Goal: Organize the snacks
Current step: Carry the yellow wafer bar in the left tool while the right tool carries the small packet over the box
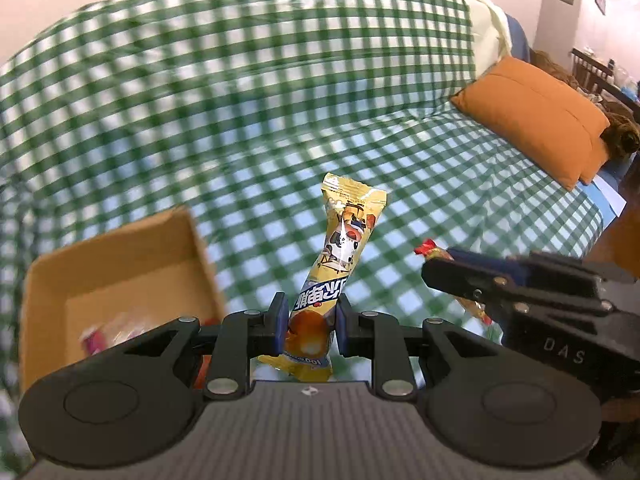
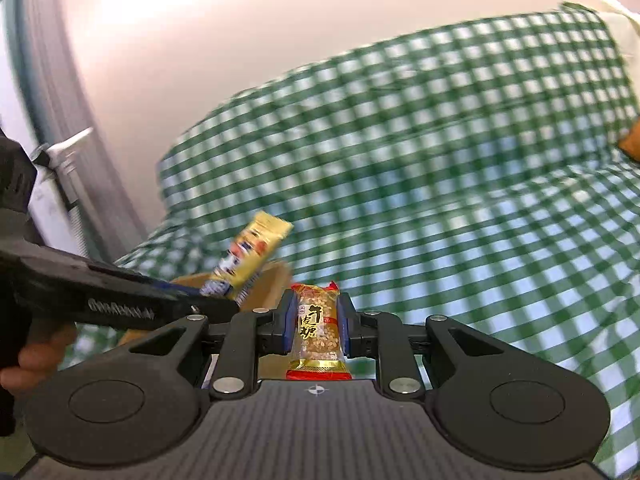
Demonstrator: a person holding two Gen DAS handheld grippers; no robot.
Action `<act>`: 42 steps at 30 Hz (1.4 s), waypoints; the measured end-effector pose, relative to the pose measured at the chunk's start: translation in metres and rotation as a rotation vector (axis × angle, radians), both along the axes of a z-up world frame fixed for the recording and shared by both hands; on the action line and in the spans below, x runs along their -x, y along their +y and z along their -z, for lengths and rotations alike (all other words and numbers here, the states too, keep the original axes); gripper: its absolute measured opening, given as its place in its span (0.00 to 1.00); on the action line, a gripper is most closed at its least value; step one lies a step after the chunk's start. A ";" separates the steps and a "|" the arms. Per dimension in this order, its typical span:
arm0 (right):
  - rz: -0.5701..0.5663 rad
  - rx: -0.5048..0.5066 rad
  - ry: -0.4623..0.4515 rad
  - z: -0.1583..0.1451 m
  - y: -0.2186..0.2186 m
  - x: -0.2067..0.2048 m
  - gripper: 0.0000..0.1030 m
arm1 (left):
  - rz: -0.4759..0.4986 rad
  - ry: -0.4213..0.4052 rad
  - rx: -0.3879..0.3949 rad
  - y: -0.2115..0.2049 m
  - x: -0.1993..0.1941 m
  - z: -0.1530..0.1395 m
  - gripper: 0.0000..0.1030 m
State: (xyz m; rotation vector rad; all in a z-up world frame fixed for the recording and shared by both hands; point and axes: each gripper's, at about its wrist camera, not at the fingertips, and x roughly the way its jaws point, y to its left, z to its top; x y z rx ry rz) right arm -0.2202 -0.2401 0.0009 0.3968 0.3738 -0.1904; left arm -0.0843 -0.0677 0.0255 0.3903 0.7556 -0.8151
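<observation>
2 grippers, 2 snacks held, 1 box. Left gripper (image 1: 310, 322): fingers clamped on 1 yellow snack pack (image 1: 338, 256), gripped near its lower end, pack standing up and tilted a bit to the right, in the air above the green-check sofa cover (image 1: 280, 80). Right gripper (image 2: 316, 326): fingers clamped on 1 clear peanut candy pack (image 2: 319, 330) w/ red-gold ends, held upright, also off the sofa. In the left wrist view the right gripper comes in from the right, red wrapper tip poking out of it. In the right wrist view the left gripper comes in from the left w/ the yellow pack raised over the box.

1 open cardboard box (image 1: 44, 280) sits on the sofa seat, left of the left gripper; inside, at least 1 pinkish wrapper, blurred, so exact count inside can't tell. 1 orange cushion (image 1: 536, 120) lies at the far right of the sofa, well apart from the box.
</observation>
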 end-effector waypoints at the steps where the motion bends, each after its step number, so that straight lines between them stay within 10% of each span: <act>1: -0.015 0.001 0.005 -0.005 0.016 0.002 0.22 | -0.014 -0.004 0.001 0.015 0.005 -0.002 0.25; 19: -0.244 0.095 0.123 -0.026 0.212 0.015 0.22 | -0.262 -0.041 0.060 0.224 0.054 -0.014 0.26; 42: -0.276 0.158 0.177 -0.019 0.236 0.004 0.22 | -0.294 -0.042 0.111 0.246 0.057 -0.011 0.26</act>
